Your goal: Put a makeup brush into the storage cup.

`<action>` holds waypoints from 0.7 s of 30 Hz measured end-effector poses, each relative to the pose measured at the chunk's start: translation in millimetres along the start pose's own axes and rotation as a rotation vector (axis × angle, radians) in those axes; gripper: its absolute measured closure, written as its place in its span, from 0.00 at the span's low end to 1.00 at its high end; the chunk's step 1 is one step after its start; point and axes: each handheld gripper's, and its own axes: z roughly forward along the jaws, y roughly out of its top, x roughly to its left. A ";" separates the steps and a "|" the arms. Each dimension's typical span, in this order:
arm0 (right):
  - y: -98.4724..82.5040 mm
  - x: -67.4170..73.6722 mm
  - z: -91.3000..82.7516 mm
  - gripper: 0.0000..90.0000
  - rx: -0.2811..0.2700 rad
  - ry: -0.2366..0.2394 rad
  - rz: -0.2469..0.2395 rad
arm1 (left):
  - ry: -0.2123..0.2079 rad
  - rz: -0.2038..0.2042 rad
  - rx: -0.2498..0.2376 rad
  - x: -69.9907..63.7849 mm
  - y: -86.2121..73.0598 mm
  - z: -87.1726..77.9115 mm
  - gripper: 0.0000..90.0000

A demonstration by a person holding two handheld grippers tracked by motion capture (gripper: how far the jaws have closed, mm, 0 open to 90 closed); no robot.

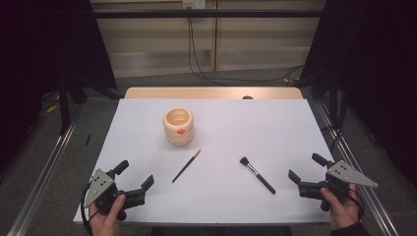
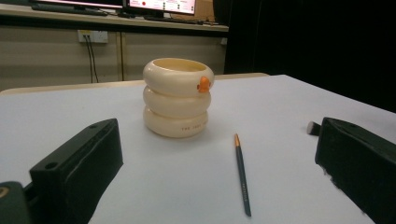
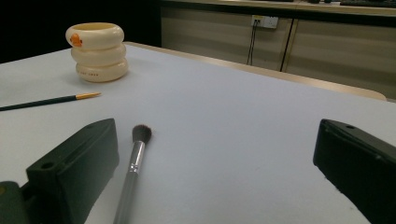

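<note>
A cream ringed cup (image 1: 178, 126) with an orange mark stands upright on the white table (image 1: 275, 123), left of centre. In front of it lies a thin dark brush with an orange tip (image 1: 186, 166), and to its right a black-handled makeup brush (image 1: 257, 174). My left gripper (image 1: 134, 175) rests at the table's near left corner, open and empty; its own view shows the cup (image 2: 177, 97) and the thin brush (image 2: 242, 173) ahead. My right gripper (image 1: 307, 167) sits at the near right, open and empty, with the makeup brush (image 3: 134, 159) lying by its left jaw and the cup (image 3: 96, 51) farther off.
A wooden strip (image 1: 214, 93) runs along the table's far edge. Cables (image 1: 196, 59) hang on the wall behind. Metal rails (image 1: 42, 182) flank the table on both sides, and dark curtains stand left and right.
</note>
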 end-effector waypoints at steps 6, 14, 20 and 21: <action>-0.7 -0.6 0.0 0.00 -0.003 -0.008 -0.002 | -0.006 0.004 0.011 -1.2 0.4 2.8 0.01; -1.4 -1.1 1.5 0.00 -0.002 0.009 0.005 | -0.011 -0.004 0.021 -2.2 1.0 6.5 0.01; -1.1 1.2 -0.7 0.00 -0.005 0.004 0.005 | -0.035 -0.003 0.030 -4.6 3.1 8.7 0.01; -1.1 1.2 -0.7 0.00 -0.005 0.004 0.005 | -0.039 0.001 0.029 -5.5 3.2 8.3 0.01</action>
